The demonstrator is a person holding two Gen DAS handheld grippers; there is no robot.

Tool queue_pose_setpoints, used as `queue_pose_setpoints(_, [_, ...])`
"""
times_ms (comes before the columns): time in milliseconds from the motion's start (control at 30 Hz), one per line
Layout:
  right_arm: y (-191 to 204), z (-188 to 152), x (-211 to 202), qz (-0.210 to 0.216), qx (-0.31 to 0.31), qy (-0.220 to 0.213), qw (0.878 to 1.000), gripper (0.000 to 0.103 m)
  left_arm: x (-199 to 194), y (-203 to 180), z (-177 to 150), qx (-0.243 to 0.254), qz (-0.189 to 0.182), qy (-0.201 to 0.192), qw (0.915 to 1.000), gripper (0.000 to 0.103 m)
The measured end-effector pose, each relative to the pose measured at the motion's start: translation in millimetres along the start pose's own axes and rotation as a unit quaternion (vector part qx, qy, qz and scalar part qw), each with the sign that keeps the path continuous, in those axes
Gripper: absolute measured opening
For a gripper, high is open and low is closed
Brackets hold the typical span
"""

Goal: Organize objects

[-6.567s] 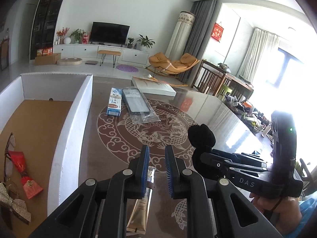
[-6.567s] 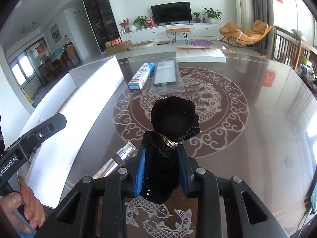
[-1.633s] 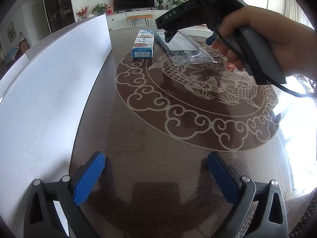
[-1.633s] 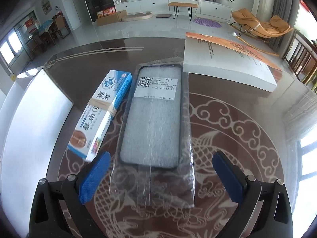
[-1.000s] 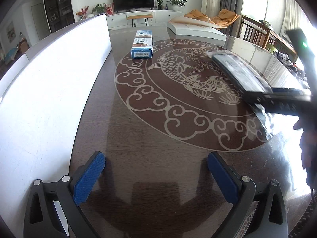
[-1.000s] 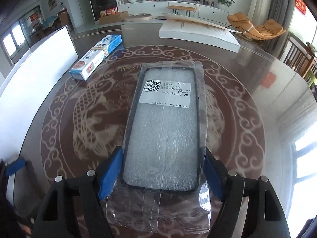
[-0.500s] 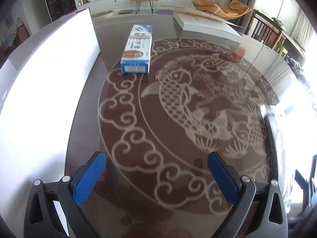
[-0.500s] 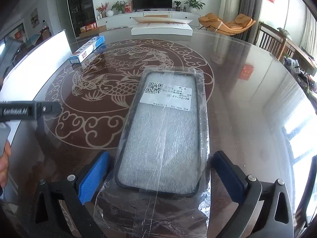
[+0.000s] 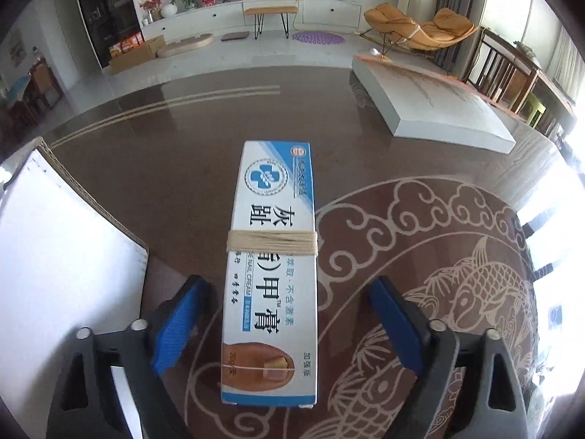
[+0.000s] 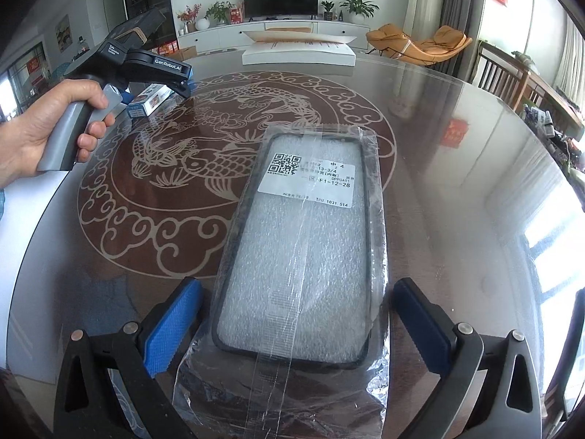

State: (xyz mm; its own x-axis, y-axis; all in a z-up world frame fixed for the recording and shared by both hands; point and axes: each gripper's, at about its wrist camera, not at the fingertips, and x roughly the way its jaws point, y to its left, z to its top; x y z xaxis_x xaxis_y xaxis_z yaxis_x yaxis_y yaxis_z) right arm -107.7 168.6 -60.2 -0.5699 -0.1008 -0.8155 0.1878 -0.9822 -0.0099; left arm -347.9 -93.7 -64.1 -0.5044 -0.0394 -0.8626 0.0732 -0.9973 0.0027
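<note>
Left wrist view: left gripper (image 9: 289,320) jaws closing round the cream box (image 9: 272,267), pads not yet touching it; box flat on table (image 9: 175,168). Right gripper (image 10: 296,325) jaws wide apart, released, w/ bagged phone case (image 10: 303,252) lying on table between them.

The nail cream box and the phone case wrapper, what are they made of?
The nail cream box looks like thin printed cardboard with a slightly glossy coat: crisp folded edges, flat panels. A band of pale string is wound around its middle. The phone case wrapper looks like clear plastic film: it crinkles, shines, and shows the table through it.
</note>
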Motion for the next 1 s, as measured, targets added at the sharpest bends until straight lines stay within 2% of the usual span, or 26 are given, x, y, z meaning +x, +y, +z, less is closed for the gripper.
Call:
queue_pose_setpoints(33, [0.0,0.1,0.0,0.0,0.0,0.0,1.0,0.103,-4.5,0.0,-1.2,0.002,0.0,-0.01,1.0,0.04])
queue_pose_setpoints(133, [0.0,0.1,-0.2,0.0,0.0,0.0,1.0,0.103,-14.2,-4.3,-14.4,0.006,-0.009,-0.012,0.9999,0.041])
queue_pose_setpoints(200, [0.0,0.1,-0.3,0.0,0.0,0.0,1.0,0.103,-27.5,-12.6,-36.2,0.014,-0.009,-0.018,0.9997,0.041])
queue_pose_setpoints(433, [0.0,0.0,-0.4,0.0,0.0,0.0,1.0,0.103,-109.3,-52.3,-177.7,0.048,-0.037,-0.036,0.9975,0.041])
queue_pose_setpoints(533, [0.0,0.0,-0.4,0.0,0.0,0.0,1.0,0.103,-134.8,-59.4,-219.4,0.061,-0.05,-0.041,0.996,0.042])
queue_pose_setpoints(567, [-0.1,0.1,-0.5,0.0,0.0,0.0,1.0,0.103,-139.4,-60.4,-227.7,0.066,-0.048,-0.044,0.9956,0.043])
queue_pose_setpoints(600, [0.0,0.1,-0.5,0.0,0.0,0.0,1.0,0.103,-140.6,-61.7,-230.6,0.074,-0.045,-0.048,0.9951,0.056])
queue_pose_setpoints(633, [-0.1,0.2,-0.4,0.0,0.0,0.0,1.0,0.103,-139.5,-61.6,-233.3,0.08,-0.042,-0.046,0.9949,0.081])
queue_pose_setpoints(667, [0.0,0.1,-0.5,0.0,0.0,0.0,1.0,0.103,-135.2,-58.7,-234.6,0.079,-0.038,-0.038,0.9954,0.095])
queue_pose_setpoints(700, [0.0,0.1,-0.5,0.0,0.0,0.0,1.0,0.103,-131.0,-54.7,-234.3,0.07,-0.043,-0.029,0.9962,0.103])
queue_pose_setpoints(1000, [-0.1,0.1,-0.6,0.0,0.0,0.0,1.0,0.103,-130.7,-55.1,-235.0,0.065,-0.043,-0.035,0.9963,0.103])
